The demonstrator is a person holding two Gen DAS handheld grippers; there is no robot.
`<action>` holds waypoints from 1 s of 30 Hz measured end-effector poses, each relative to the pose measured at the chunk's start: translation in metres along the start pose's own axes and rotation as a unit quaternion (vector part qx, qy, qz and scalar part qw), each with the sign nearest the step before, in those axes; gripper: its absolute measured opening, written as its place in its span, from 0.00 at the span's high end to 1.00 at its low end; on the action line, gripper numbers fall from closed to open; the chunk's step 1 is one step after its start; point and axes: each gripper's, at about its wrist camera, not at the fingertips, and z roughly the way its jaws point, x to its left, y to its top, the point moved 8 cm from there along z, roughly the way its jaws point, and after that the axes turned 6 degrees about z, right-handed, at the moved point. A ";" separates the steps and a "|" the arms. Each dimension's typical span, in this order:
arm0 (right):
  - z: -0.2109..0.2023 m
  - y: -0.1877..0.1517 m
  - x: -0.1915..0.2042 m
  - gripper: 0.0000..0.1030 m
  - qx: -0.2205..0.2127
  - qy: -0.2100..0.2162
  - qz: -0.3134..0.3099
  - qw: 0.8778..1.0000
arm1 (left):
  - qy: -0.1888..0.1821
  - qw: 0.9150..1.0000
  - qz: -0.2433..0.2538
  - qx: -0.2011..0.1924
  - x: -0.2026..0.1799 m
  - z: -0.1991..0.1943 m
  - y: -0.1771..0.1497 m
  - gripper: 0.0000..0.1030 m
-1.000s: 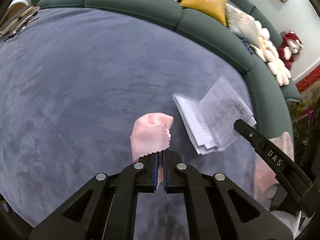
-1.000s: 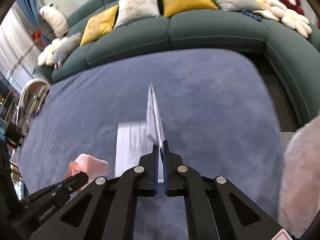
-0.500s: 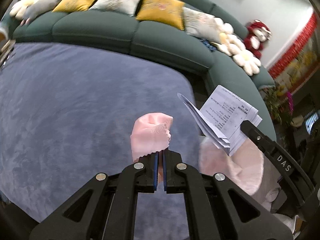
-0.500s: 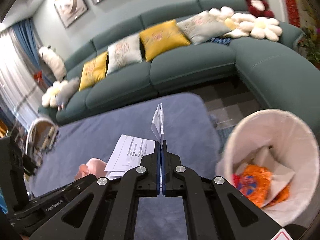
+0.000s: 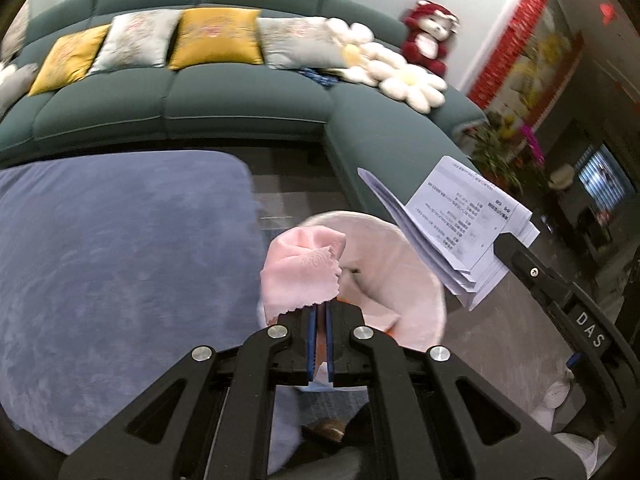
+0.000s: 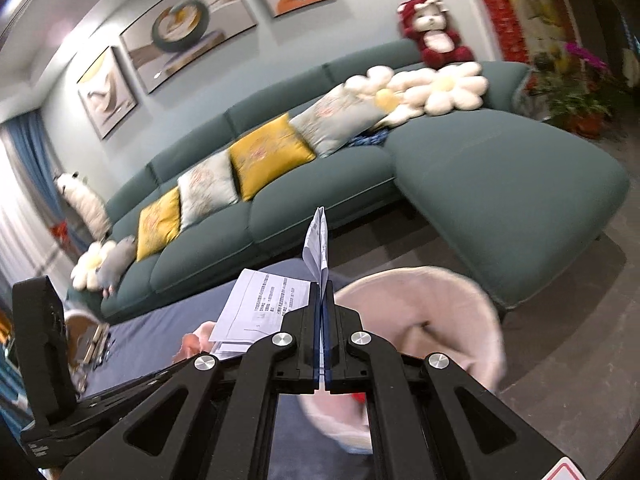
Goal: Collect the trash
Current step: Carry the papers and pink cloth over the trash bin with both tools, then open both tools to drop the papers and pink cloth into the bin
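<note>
My left gripper point(image 5: 319, 312) is shut on a pink napkin point(image 5: 304, 270) and holds it over the near rim of a white-lined trash bin point(image 5: 404, 280). My right gripper point(image 6: 323, 292) is shut on a stack of folded printed papers point(image 6: 268, 304), which also shows in the left wrist view point(image 5: 460, 224) to the right of the bin. In the right wrist view the bin point(image 6: 432, 312) lies just ahead and right of the fingers, blurred. The pink napkin point(image 6: 196, 340) peeks out at the left behind the papers.
A blue-grey rug point(image 5: 120, 248) covers the floor to the left. A dark green corner sofa point(image 6: 500, 184) with yellow and grey cushions, flower pillows and a red plush bear runs behind. Potted plants point(image 6: 572, 92) stand at the far right.
Both grippers have swung right and up from the rug toward the bin, carrying napkin and papers. The bin now sits right under the left gripper's napkin.
</note>
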 end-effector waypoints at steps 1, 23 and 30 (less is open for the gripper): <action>-0.007 0.004 -0.013 0.99 -0.005 -0.004 0.008 1.000 | -0.002 1.000 0.007 0.002 -0.010 0.004 0.001 0.97; -0.028 0.013 -0.107 0.99 -0.018 -0.031 0.073 0.997 | 0.014 0.997 0.068 0.018 -0.093 0.050 0.007 0.62; -0.022 0.012 -0.105 0.99 -0.013 -0.024 0.073 0.997 | 0.025 0.997 0.064 0.017 -0.088 0.049 0.009 0.56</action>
